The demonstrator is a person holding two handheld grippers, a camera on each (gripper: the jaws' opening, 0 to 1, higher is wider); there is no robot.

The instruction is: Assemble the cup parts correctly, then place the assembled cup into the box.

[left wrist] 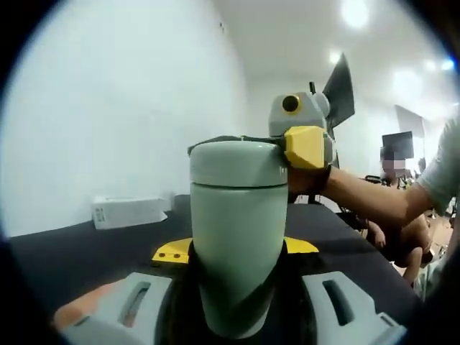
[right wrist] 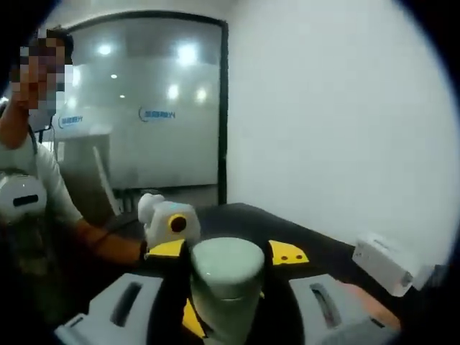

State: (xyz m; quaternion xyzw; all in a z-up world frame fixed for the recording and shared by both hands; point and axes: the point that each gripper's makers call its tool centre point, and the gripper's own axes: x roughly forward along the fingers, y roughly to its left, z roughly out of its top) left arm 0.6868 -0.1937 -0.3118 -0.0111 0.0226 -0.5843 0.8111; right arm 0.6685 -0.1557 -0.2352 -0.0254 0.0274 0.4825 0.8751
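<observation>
Counter point(left wrist: 86, 248) surface, black, runs across the lower part of both views, with a white wall behind it. In the right gripper view, glass partitions with ceiling lights reflected in them stand at the far end of the room, and a person in a light shirt sits at the left edge.

In the left gripper view, the pale green cup point(left wrist: 237, 237) stands upright between the 2 grey jaws of the left claw point(left wrist: 237, 287), whose yellow pads press against its body on both sides. The claw is closed to the cup's width and has hold of it. On top sits the lid point(left wrist: 237, 162), the same pale green, with a seam between it and the body. The right claw point(left wrist: 305, 147) comes in from the right, held on a bare forearm, and its yellow pad touches the lid's edge. In the right gripper view, the right claw point(right wrist: 226, 277) has its jaws drawn in around the lid point(right wrist: 226, 266), gripping it, with the left claw point(right wrist: 169, 226) beyond.

A small white box point(left wrist: 129, 210) lies on the counter near the wall, well apart from the cup.
</observation>
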